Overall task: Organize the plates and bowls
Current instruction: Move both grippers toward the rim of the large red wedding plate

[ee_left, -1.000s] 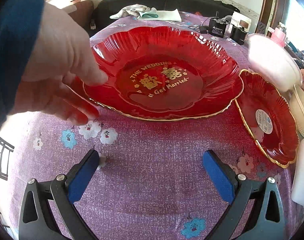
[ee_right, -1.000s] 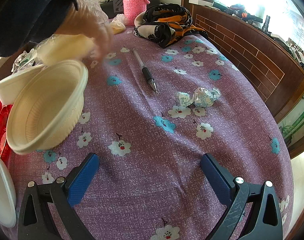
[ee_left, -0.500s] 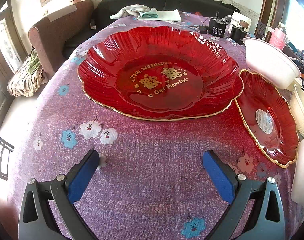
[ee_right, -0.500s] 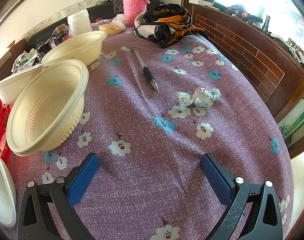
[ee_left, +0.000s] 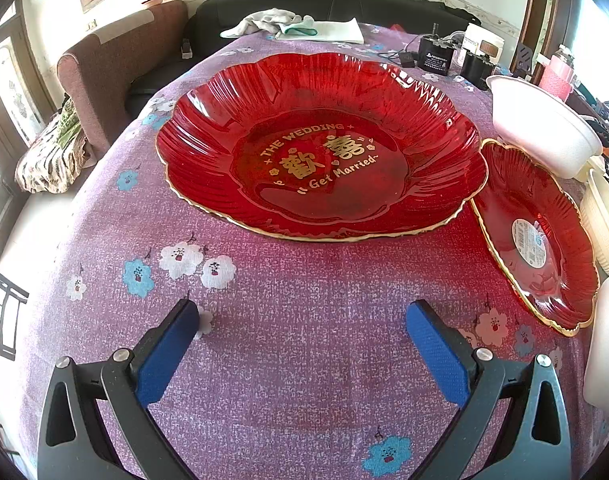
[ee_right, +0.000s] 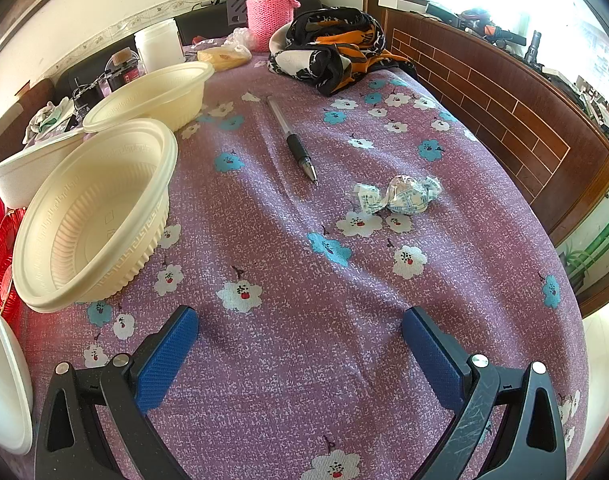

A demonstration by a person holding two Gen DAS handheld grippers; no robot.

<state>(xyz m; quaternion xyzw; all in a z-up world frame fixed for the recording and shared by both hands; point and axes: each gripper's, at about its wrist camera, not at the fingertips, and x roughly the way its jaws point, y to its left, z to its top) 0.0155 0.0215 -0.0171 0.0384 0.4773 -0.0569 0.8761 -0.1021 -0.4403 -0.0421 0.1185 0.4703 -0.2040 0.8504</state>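
Here the left gripper (ee_left: 302, 328) sat low over the purple flowered tablecloth (ee_left: 304, 360), blue pads spread wide, nothing between them. Straight ahead of it lay the large red plate (ee_left: 322, 148), scalloped and gold-rimmed, with gold lettering reading "THE WEDDING" and "Get Married" in its centre. A smaller red plate (ee_left: 540, 236) lay to the right of it, a round sticker near its middle; its near-left rim looked tucked just under the big plate's edge, though contact could not be confirmed. A white bowl (ee_left: 544, 128) stood beyond the small plate, and the rim of a cream bowl showed at the far right edge.

The right gripper (ee_right: 300, 328) was likewise spread wide and empty, over bare cloth. To its left stood a ribbed cream bowl (ee_right: 92, 216), upright. Behind that stood a second cream bowl (ee_right: 152, 94) and, further left, a white bowl (ee_right: 28, 172), the three close together. A sliver of red plate showed at the left edge beneath them. A pen (ee_right: 292, 140) lay mid-table, tip pointing toward the camera, with a wrapped candy (ee_right: 400, 196) just to its right. At the far end stood a pink flask (ee_right: 270, 4) in a knitted sleeve beside a crumpled black-and-orange cloth (ee_right: 336, 48).
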